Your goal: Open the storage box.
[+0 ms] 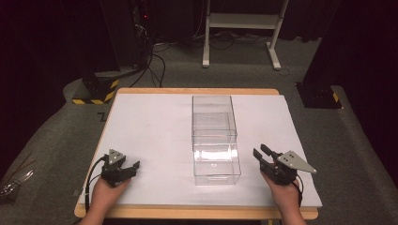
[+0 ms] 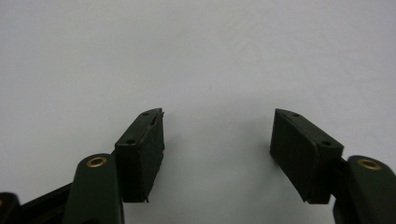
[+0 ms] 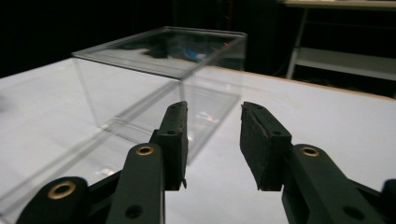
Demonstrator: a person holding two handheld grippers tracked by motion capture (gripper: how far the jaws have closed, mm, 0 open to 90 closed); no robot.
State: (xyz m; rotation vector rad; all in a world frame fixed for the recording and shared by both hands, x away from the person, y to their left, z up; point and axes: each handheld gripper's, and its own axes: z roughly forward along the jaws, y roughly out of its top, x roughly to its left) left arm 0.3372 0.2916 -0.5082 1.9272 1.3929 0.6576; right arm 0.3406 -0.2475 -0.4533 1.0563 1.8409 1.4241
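A clear plastic box point(image 1: 213, 117) stands in the middle of the white table point(image 1: 155, 126), and its clear drawer point(image 1: 217, 165) is pulled out toward the near edge. My left gripper point(image 1: 132, 167) rests near the front left of the table, well left of the drawer. Its jaws stand wide apart over bare white surface point(image 2: 217, 135). My right gripper point(image 1: 261, 151) sits just right of the drawer, pointing toward the box. In the right gripper view the gripper point(image 3: 214, 135) is open with nothing between the pads, and the clear box point(image 3: 159, 70) lies ahead and to the left.
Beyond the table's far edge stand a white metal frame point(image 1: 241, 23), a yellow-and-black striped base point(image 1: 96, 91) with cables, and a black base point(image 1: 319, 96) at the right. Grey carpet surrounds the table.
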